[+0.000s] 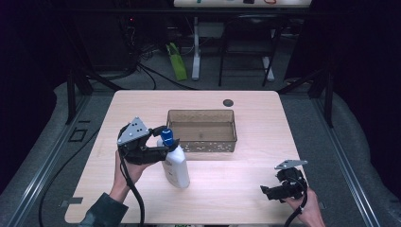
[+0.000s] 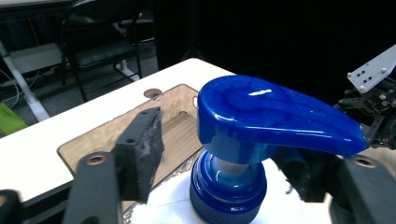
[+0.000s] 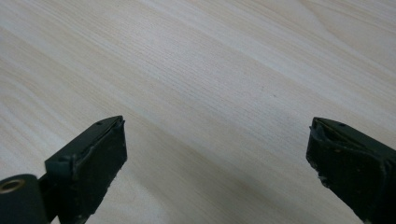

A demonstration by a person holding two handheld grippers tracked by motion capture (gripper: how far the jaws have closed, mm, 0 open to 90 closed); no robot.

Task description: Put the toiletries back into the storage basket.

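Note:
A white pump bottle (image 1: 177, 168) with a blue pump head (image 1: 166, 136) stands upright on the light wooden table (image 1: 236, 189), just in front of the tray's near left corner. My left gripper (image 1: 164, 141) comes in from the left at the height of the pump. In the left gripper view the blue pump head (image 2: 271, 116) and its collar sit between the jaws of the left gripper (image 2: 224, 163). A gap shows between the left pad (image 2: 142, 149) and the collar; the other pad is mostly hidden behind the head. My right gripper (image 1: 265, 191) rests open near the table's front right, over bare wood (image 3: 217, 154).
A translucent brown tray (image 1: 202, 142) lies in the middle of the table, with nothing visible inside. A dark round grommet (image 1: 228, 102) sits near the far edge. Chairs, desk legs and cables stand beyond the table. Cables trail from both grippers toward the front edge.

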